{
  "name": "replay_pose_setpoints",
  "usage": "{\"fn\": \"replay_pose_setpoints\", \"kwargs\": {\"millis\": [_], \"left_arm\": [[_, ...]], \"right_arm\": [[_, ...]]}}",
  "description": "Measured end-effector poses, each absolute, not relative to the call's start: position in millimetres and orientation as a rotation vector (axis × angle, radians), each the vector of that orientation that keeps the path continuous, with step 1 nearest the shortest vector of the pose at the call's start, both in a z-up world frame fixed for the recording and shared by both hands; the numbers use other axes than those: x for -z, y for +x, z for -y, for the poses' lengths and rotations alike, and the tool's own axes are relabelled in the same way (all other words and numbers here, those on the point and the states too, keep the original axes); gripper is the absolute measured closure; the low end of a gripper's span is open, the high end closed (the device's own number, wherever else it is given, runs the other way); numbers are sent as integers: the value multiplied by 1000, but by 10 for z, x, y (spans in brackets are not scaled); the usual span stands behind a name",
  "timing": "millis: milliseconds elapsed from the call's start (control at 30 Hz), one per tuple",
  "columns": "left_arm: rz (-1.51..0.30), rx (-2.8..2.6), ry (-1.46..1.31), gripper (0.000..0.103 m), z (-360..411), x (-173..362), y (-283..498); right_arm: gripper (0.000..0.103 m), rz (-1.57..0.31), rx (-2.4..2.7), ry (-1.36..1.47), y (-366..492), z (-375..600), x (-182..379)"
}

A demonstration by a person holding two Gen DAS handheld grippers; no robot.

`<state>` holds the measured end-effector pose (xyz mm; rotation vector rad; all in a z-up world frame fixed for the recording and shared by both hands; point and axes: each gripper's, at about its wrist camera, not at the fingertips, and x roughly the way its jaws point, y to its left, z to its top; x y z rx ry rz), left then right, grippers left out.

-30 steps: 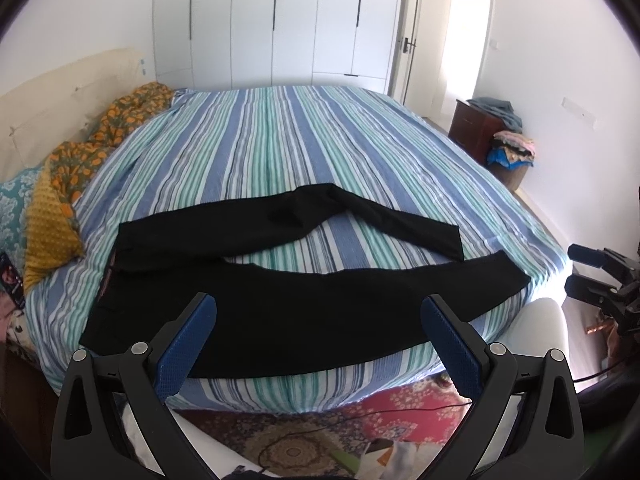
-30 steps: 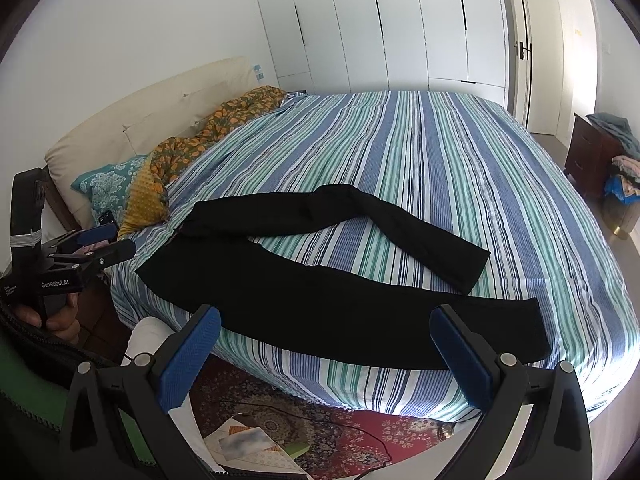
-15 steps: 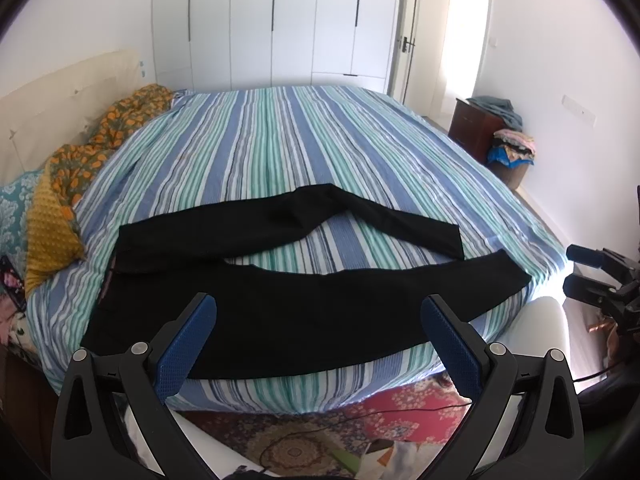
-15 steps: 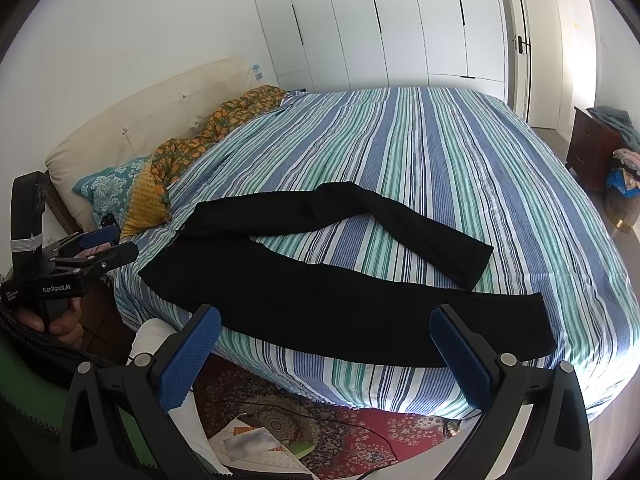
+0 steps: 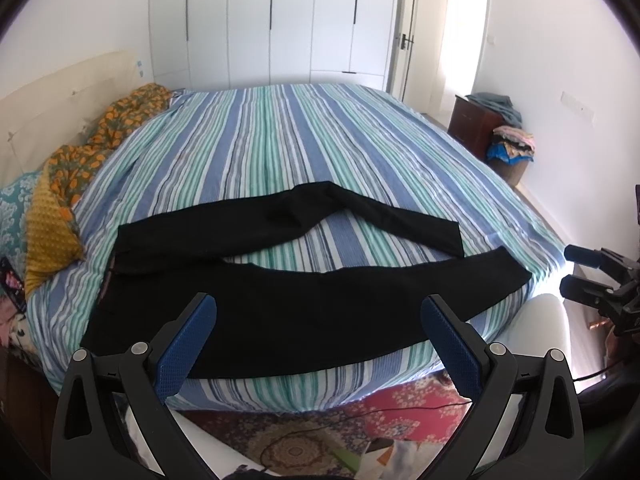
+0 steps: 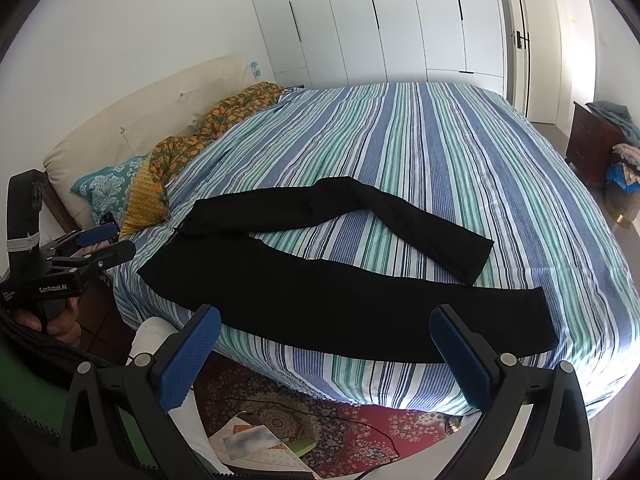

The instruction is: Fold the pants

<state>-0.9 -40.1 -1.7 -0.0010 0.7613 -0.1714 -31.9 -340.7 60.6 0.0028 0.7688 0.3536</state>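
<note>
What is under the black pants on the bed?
The black pants lie directly on the striped bedspread, which shows between the spread legs. Whatever lies beneath the fabric itself is covered. Both grippers are open, off the bed.

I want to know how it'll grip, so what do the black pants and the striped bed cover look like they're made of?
The black pants look like a thin, matte woven fabric, possibly cotton or a blend: they lie flat and limp with no sheen and soft creases at the bent leg. The blue, green and white striped bed cover looks like plain woven cotton, matte with fine wrinkles. Neither weave is sharp enough to confirm.
</note>
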Motion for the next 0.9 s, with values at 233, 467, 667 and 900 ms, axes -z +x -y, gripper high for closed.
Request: {"fn": "replay_pose_setpoints", "kwargs": {"millis": [233,467,667,900], "left_arm": [[-763,172,-2,1,399,23,-14],[-769,168,-3,1,380,42,-9],[-767,167,0,1,387,50,-17],[-765,166,3,1,403,47,-19]], "right_arm": [[0,-775,-356,10,-308,3419,-572],[0,-782,-357,15,-301,3402,-546],[0,-787,-360,21,-303,3401,-533],[0,-785,-360,24,-311,3400,-531]]}}
